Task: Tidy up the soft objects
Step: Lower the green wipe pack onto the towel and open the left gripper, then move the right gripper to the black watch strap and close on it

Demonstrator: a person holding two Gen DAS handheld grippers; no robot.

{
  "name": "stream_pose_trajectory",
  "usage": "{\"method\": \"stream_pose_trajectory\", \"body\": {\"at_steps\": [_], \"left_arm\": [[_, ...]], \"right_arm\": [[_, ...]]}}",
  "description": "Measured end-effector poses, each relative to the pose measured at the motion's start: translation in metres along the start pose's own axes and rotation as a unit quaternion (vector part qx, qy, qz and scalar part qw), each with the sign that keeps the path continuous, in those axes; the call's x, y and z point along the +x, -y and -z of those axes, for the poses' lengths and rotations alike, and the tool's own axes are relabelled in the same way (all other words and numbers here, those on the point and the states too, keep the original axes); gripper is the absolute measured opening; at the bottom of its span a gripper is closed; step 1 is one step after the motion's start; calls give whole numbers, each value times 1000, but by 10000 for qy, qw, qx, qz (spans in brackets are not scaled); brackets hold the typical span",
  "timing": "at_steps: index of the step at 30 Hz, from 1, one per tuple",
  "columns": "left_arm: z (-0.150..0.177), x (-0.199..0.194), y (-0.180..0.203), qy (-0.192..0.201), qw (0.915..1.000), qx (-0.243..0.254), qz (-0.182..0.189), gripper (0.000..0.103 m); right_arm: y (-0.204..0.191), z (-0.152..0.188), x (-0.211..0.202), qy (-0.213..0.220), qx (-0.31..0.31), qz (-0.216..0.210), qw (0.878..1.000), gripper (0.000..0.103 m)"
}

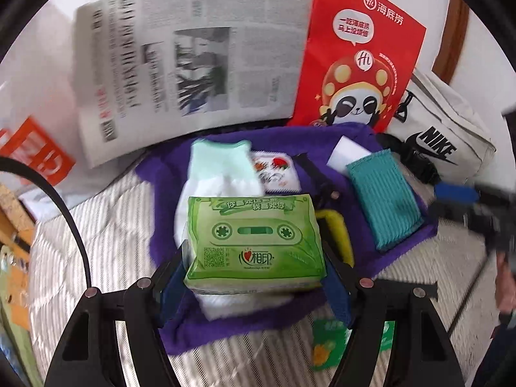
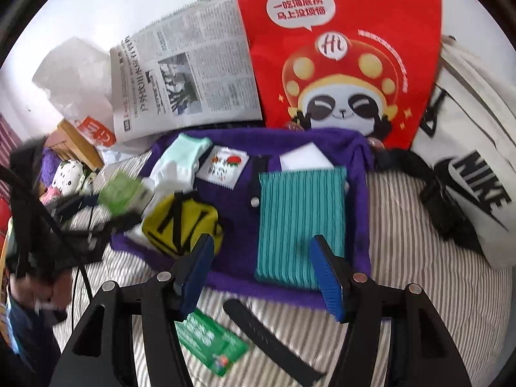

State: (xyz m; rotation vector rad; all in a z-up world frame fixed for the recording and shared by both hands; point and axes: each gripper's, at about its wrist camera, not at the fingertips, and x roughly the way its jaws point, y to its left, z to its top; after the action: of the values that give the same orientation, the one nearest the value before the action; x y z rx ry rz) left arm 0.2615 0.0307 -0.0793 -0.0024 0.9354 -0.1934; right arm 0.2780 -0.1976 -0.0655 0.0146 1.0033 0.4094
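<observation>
My left gripper (image 1: 254, 267) is shut on a green tissue pack (image 1: 254, 242) and holds it above the purple towel (image 1: 396, 248), over a white and mint sock (image 1: 219, 174). In the right wrist view the pack (image 2: 124, 192) shows blurred at the left. My right gripper (image 2: 261, 274) is open and empty, over the near edge of the purple towel (image 2: 235, 200), with a teal ribbed cloth (image 2: 300, 213) between its fingers. A yellow pouch (image 2: 183, 225), a strawberry sachet (image 2: 224, 166) and a white sponge (image 2: 304, 156) lie on the towel.
A red panda paper bag (image 2: 342, 48), a newspaper (image 2: 183, 74) and a white Nike bag (image 2: 477, 167) stand behind the towel. A green card pack (image 2: 211, 342) and a black strap (image 2: 267, 338) lie on the striped bedding (image 2: 403, 225) near me. A black basket (image 2: 80, 245) is at the left.
</observation>
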Motion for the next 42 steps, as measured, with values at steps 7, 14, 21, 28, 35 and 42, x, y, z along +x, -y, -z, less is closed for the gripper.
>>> {"method": "stream_pose_trajectory", "body": {"at_steps": [7, 14, 21, 28, 35, 42], "left_arm": [[-32, 31, 11, -76, 9997, 155, 150, 72], [-51, 68, 18, -328, 9991, 167, 223, 72], [-50, 90, 22, -536, 9983, 200, 100, 73], [-42, 97, 39, -643, 9959, 602, -216, 74], [-38, 95, 38, -816, 9951, 538, -165, 81], [-30, 76, 23, -940, 9946, 386, -211, 82]], "right_arm": [[2, 30, 2, -106, 30, -154, 9998, 61], [14, 44, 3, -116, 320, -330, 9989, 61], [24, 52, 4, -150, 501, -273, 9983, 61], [30, 68, 6, -278, 639, -259, 9972, 61], [35, 79, 0, -338, 726, -286, 9964, 62], [29, 84, -11, -291, 578, -144, 9978, 62]]}}
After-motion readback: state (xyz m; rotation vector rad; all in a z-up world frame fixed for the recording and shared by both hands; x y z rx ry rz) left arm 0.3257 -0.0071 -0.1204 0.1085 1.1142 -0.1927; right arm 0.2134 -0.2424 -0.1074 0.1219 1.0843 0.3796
